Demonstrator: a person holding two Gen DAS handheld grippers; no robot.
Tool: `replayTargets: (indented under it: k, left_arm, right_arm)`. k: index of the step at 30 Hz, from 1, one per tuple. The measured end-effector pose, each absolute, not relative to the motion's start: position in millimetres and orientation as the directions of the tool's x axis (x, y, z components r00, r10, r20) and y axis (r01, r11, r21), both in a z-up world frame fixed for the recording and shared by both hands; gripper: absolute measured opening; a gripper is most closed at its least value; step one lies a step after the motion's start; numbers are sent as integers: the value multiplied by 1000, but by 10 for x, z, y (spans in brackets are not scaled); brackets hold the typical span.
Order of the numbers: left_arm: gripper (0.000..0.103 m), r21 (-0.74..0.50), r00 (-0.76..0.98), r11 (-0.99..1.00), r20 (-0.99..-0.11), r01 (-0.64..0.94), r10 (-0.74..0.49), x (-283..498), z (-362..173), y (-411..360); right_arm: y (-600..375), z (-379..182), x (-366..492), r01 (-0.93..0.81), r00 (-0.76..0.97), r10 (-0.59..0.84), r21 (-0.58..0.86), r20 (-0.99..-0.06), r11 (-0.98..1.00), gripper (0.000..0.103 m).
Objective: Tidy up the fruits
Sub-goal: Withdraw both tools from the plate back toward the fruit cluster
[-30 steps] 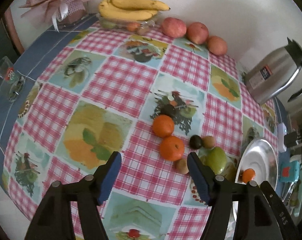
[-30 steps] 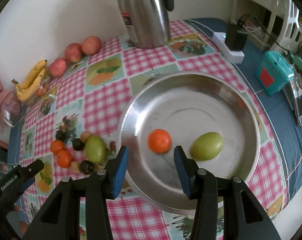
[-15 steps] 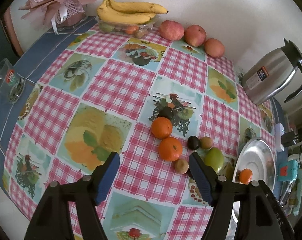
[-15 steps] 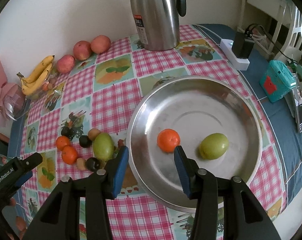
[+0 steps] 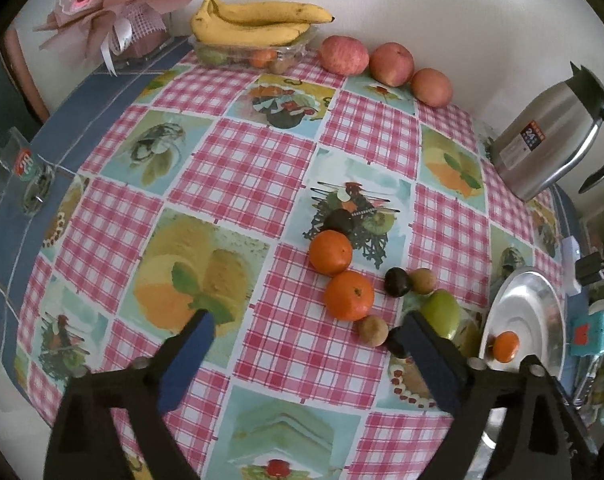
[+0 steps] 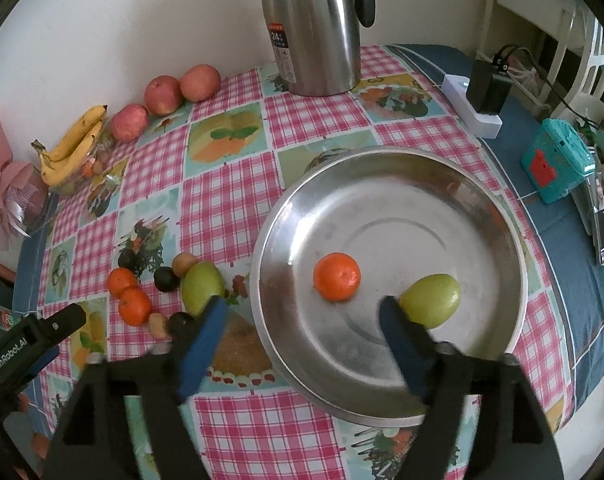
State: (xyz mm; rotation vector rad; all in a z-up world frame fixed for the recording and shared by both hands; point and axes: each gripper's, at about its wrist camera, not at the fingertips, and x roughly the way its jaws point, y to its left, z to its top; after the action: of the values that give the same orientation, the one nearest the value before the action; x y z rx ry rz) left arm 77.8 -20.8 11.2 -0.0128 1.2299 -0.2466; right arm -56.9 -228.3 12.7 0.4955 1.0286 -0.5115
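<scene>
- Fruits: one orange point(image 6: 336, 276) and one green fruit point(image 6: 431, 300) lie in the steel dish point(image 6: 489, 208); two oranges point(image 5: 339, 274) cluster on the table point(image 5: 242, 168).
- Left tongs point(image 5: 305, 334) opening, empty.
- Right tongs point(image 6: 302, 322) opening, empty, above dish.

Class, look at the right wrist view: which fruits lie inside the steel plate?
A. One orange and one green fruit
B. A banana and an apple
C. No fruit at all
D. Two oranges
A: one orange and one green fruit lie apart on the steel plate, while the other fruit sits on the tablecloth.
</scene>
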Motion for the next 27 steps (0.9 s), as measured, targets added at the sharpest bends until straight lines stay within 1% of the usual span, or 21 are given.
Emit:
replayTargets:
  k: [3, 4, 5, 7, 11, 16, 20, 27]
  left_arm:
    - [103, -132, 329, 973, -925, 191, -191, 774, 128, -217]
    - [103, -123, 340, 973, -922, 197, -185, 769, 133, -222]
    - [103, -112, 350, 973, -920, 201, -178, 764, 136, -229]
    - [103, -82, 371, 973, -915, 214, -159, 757, 146, -245]
    - [103, -62, 402, 970, -902, 236, -155, 745, 174, -270]
    - [103, -33, 441, 967, -885, 254, -146, 727, 214, -294]
    - [103, -31, 445, 966, -883, 256, -147, 739, 204, -288]
    - [103, -44, 443, 974, -885, 222, -141, 782, 171, -212]
  right_arm:
    - [-2270, 126, -563, 603, 430, -167, 144, -887, 785, 82]
    - [-2268, 125, -562, 601, 431, -169, 142, -886, 786, 85]
    - [-2267, 124, -561, 601, 432, -174, 139, -885, 787, 93]
    - [-2269, 136, -561, 600, 443, -177, 144, -879, 787, 103]
    - [-2270, 178, -562, 587, 485, -167, 178, -859, 790, 103]
    - [-2218, 155, -525, 558, 504, -159, 180, -849, 810, 103]
    - [-2175, 143, -502, 539, 516, -156, 178, -842, 823, 103]
    - [-2092, 45, -418, 511, 512, -99, 210, -853, 834, 103]
